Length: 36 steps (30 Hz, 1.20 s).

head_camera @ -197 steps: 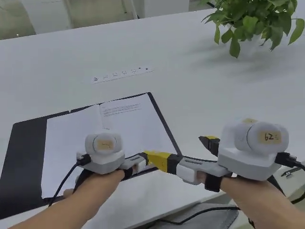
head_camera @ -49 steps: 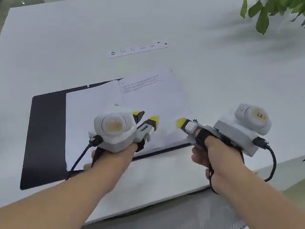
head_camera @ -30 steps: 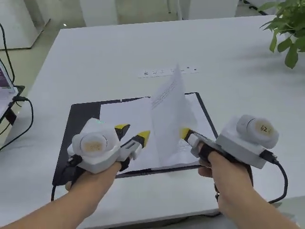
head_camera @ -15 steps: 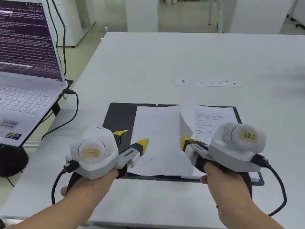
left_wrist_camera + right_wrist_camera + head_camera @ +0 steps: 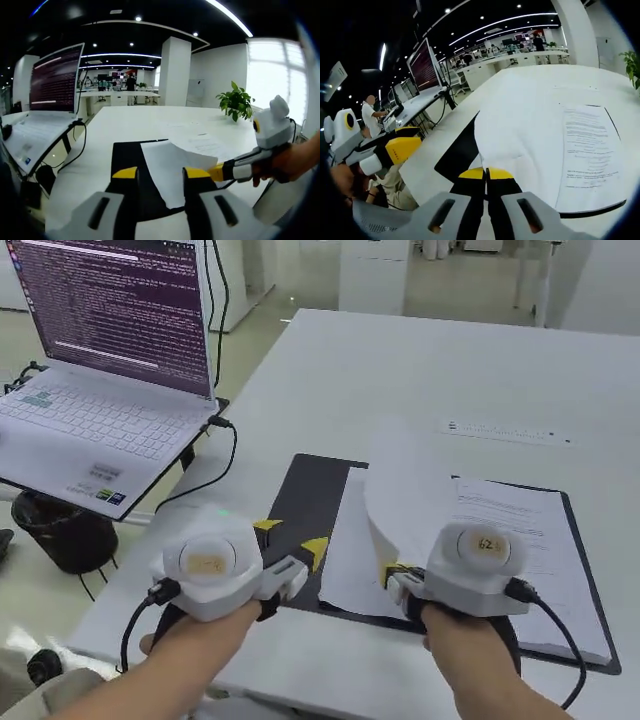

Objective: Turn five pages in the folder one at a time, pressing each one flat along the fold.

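A black folder (image 5: 310,500) lies open on the white table. My right gripper (image 5: 390,575) is shut on the lower edge of a white page (image 5: 405,500), which stands lifted and curls over toward the folder's left side. In the right gripper view the shut jaws (image 5: 486,173) pinch that page (image 5: 520,135); a printed page (image 5: 590,145) lies flat to its right. My left gripper (image 5: 292,537) hovers open over the folder's left half, holding nothing. From the left gripper (image 5: 160,173), the lifted page (image 5: 175,160) is just ahead, with the right gripper (image 5: 220,172) coming in from the right.
An open laptop (image 5: 100,370) sits on a stand left of the table, with cables (image 5: 215,455) hanging beside it. A socket panel (image 5: 510,430) is set into the table beyond the folder. A potted plant (image 5: 235,102) stands far back. The table's front edge is close to my hands.
The right gripper has shut on a page on the right side, lifted it and carried it leftward over the fold. The left gripper stays open. My head has turned left, bringing the laptop in.
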Available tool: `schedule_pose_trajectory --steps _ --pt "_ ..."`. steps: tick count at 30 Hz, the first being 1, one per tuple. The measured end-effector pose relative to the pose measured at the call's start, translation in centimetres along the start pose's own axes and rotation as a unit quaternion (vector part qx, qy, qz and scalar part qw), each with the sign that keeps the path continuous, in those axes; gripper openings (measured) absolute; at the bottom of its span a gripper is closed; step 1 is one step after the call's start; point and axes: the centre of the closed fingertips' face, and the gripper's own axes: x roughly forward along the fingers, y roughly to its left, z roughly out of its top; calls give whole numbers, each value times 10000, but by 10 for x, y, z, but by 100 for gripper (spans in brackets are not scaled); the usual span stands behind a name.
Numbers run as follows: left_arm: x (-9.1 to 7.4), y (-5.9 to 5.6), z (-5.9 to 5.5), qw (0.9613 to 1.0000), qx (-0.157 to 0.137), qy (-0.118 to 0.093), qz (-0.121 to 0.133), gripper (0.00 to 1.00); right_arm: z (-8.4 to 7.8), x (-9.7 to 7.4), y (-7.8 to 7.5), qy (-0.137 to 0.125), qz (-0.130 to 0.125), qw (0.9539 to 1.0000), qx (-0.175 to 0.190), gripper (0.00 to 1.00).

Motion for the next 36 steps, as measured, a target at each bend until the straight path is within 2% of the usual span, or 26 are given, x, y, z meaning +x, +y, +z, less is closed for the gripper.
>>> schedule_pose_trajectory --steps 5,11,16,20,25,27,30,32,36 --pt "-4 4 -7 9999 -61 122 -24 34 -12 19 7 293 40 9993 -218 0" --pt "-6 7 -15 9995 -192 246 0 35 -32 40 10 739 91 9961 -483 0" --pt "-4 10 -22 9990 -258 360 10 34 -41 53 5 914 62 9946 -494 0" --pt "-3 12 -27 9987 -300 416 34 34 -50 60 0 1043 32 9942 -260 0" --pt "2 12 -35 9981 -322 534 17 34 -52 60 0 999 58 9948 -194 0" --pt "5 12 -38 9978 -328 581 9 34 -52 62 2 946 151 9951 -233 2" --pt "10 9 -43 9973 -297 674 -36 34 -51 56 17 840 477 9948 -315 13" --pt "16 6 -47 9965 -276 779 -80 34 -51 52 22 783 591 9946 -345 12" --pt "28 -2 -56 9944 -244 1003 -222 35 -42 35 29 489 880 9946 -250 11"
